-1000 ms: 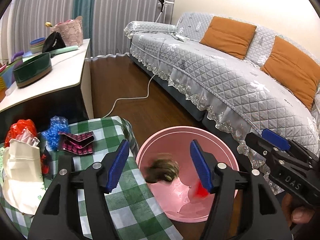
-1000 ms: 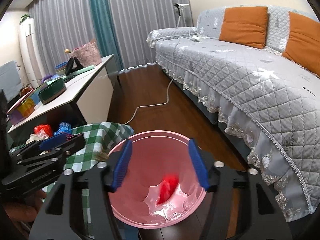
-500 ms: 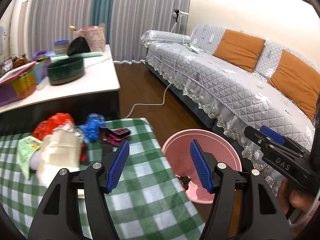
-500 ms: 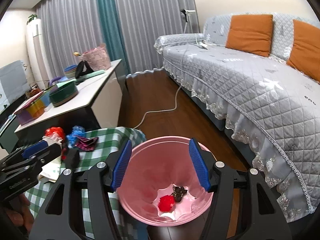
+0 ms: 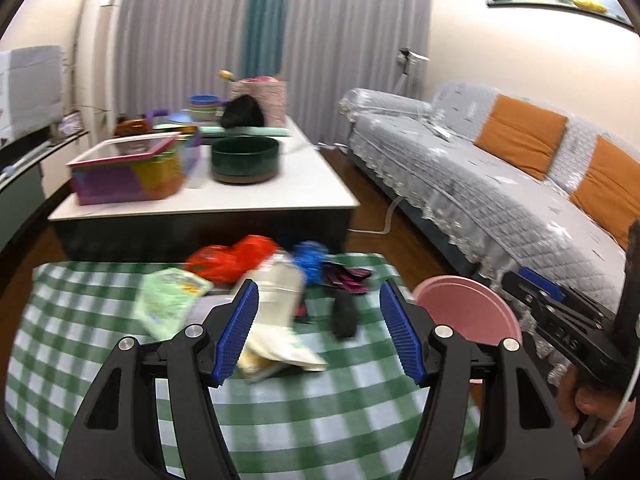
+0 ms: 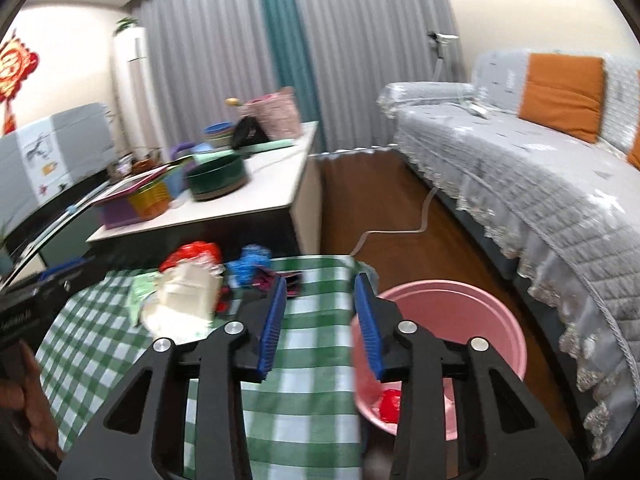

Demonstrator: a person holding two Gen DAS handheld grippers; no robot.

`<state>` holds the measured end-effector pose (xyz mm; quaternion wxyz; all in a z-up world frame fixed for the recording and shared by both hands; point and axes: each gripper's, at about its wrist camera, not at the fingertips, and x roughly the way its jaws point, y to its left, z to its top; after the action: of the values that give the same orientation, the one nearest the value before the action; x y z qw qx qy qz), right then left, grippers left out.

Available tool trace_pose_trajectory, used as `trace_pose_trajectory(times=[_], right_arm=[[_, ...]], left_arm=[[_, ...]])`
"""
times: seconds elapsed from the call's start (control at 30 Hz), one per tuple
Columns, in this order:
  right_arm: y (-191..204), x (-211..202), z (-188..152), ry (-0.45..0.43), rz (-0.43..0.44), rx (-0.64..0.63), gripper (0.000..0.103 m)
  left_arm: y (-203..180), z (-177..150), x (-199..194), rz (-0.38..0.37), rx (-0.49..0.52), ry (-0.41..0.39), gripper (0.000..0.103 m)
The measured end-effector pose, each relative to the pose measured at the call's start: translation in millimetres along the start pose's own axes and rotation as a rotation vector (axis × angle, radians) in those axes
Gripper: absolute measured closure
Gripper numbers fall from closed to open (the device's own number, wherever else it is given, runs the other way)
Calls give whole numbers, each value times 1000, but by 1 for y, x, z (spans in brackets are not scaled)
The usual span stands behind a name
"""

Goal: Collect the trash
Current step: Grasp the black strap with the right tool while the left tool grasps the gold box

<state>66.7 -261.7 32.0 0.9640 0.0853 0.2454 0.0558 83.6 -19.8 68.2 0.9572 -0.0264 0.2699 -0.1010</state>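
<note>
Up close, the left gripper (image 5: 318, 330) hangs above the green-checked tablecloth (image 5: 100, 344) with its blue-padded jaws spread wide and nothing between them. Ahead of it lies the trash pile: a cream paper bag (image 5: 276, 312), a pale green wrapper (image 5: 168, 300), a red plastic bag (image 5: 232, 258), a crumpled blue wrapper (image 5: 310, 256), a dark pink-and-black packet (image 5: 346, 276) and a blurred black item (image 5: 344, 314) that cannot be identified. The pink bin (image 5: 468, 308) stands on the wooden floor just beside the table's right edge. The right gripper (image 6: 320, 322) is also parted and holds nothing; its left finger sits over the tablecloth (image 6: 100, 332) and its right finger over the rim of the pink bin (image 6: 492, 320). Inside the bin a red scrap (image 6: 390, 404) rests at the bottom, partly hidden by the gripper. The same pile shows from this side, the cream paper bag (image 6: 184, 296) in front of the red plastic bag (image 6: 192, 254) and the blue wrapper (image 6: 250, 262). Behind the small table stands a white-topped coffee table (image 5: 312, 188) carrying a dark green bowl (image 5: 245, 158) and colourful baskets (image 5: 128, 176). A grey quilted sofa (image 5: 500, 196) with orange cushions (image 5: 520, 136) runs along the right.
</note>
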Motion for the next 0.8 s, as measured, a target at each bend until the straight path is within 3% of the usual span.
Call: trace_pose_trajectory(times=[0.23,0.37,0.8], right_arm=[[33,22,-10,38,50,-44,68],[43,39,-17,67,61,-42,68],[56,95,-31,150,74,-42,68]], left_arm=[[61,-25,9,128,-91,6,51],[82,-38,20,152,-144,40,58],[78,-47,61,70,-190,83,58]])
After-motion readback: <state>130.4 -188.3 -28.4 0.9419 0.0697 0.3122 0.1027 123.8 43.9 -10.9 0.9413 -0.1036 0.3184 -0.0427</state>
